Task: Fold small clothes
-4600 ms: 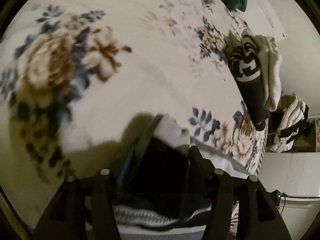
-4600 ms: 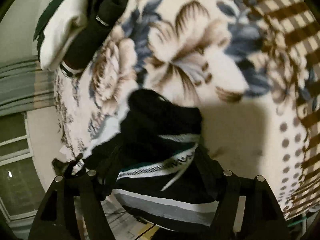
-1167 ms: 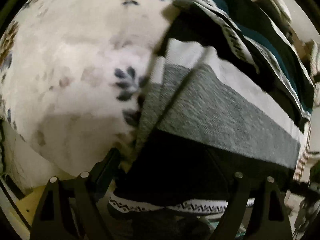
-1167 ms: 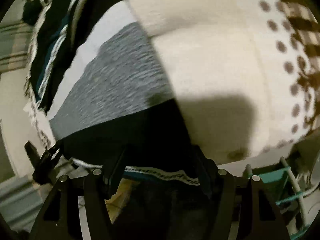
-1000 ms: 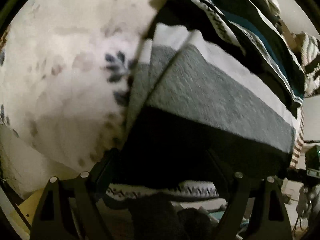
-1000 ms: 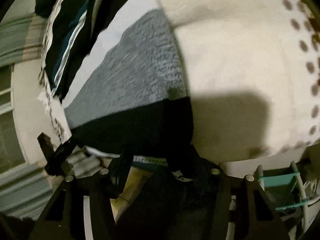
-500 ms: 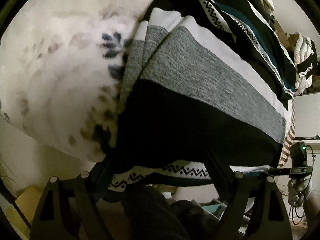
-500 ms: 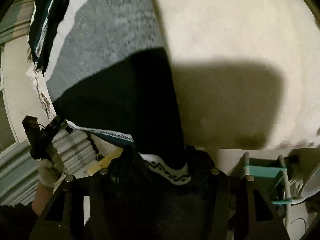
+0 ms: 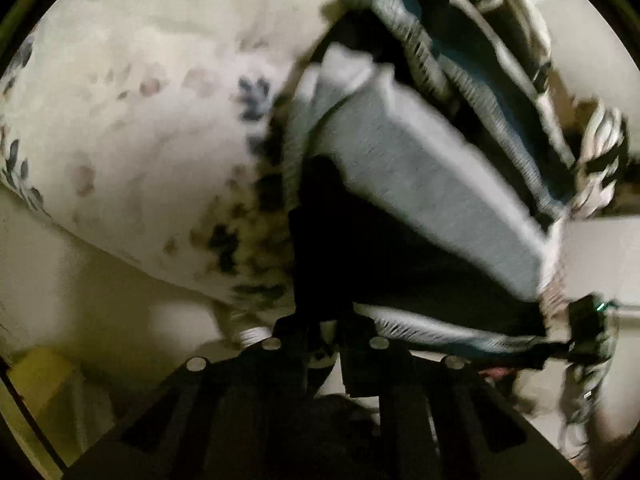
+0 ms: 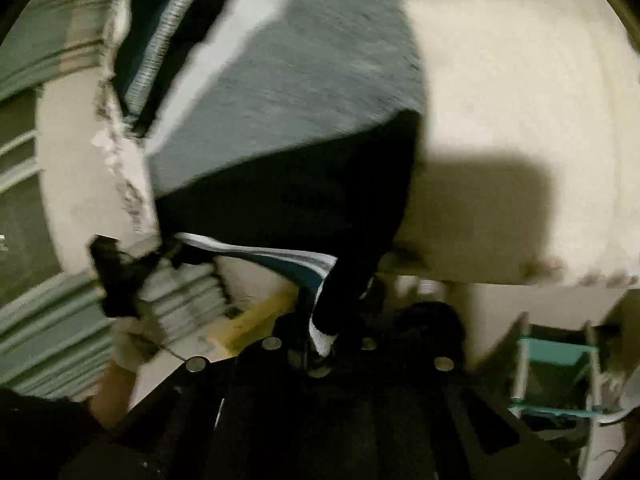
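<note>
Sweater hem, loose between spread fingers a moment ago, is now pinched by both grippers' fingers.

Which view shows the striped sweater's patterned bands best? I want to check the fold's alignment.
The left wrist view: the striped sweater shows its grey, black and patterned bands running to the far end, though blurred. The right wrist view shows mainly the grey and black bands, with the patterned ones squeezed at the edge.

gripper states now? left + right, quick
Left gripper: closed on the near hem of the black, grey and white striped knit garment.
Right gripper: closed on the same garment's other hem corner.
</note>
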Demonstrator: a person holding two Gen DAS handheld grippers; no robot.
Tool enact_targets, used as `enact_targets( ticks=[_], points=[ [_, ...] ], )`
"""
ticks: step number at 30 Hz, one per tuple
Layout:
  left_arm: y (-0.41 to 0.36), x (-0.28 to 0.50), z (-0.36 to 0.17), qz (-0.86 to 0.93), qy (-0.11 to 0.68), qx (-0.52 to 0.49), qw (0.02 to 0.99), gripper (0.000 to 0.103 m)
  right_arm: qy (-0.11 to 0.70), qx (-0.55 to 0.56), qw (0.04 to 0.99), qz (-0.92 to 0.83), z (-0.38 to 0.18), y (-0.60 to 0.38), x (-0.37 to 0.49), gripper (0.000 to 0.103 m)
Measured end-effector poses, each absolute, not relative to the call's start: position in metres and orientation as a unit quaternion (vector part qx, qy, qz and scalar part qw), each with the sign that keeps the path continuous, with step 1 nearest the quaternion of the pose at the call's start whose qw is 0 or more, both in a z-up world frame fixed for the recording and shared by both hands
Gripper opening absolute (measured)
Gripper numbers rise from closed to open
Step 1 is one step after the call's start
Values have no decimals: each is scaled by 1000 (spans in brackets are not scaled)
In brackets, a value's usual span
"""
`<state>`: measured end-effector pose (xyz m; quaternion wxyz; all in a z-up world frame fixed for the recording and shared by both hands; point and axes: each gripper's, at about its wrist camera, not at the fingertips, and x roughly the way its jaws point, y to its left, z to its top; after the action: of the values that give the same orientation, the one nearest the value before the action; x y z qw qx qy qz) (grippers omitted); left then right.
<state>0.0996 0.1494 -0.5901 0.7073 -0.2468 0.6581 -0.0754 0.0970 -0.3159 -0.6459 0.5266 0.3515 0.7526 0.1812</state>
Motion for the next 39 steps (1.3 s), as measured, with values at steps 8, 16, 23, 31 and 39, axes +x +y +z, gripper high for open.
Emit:
enact_targets(
  ticks=[8, 16, 23, 31, 39],
  points=[
    [165, 209, -522, -105, 547, -406, 724, 5, 663, 440, 565, 217, -576, -327, 165, 7],
    [156, 359, -508, -110, 511, -365, 771, 5, 533, 533, 649, 106, -554, -398, 281, 7],
    [160, 347, -539, -65, 557, -347, 752, 49, 575, 483, 657, 57, -582, -402, 304, 30],
    [145, 310, -519, -99, 579, -304, 750, 57, 607, 342, 714, 67, -522, -376, 276, 62],
    [124, 346, -570, -78, 636, -358, 679, 57, 674, 391, 622, 79, -579, -315, 283, 62]
  ],
)
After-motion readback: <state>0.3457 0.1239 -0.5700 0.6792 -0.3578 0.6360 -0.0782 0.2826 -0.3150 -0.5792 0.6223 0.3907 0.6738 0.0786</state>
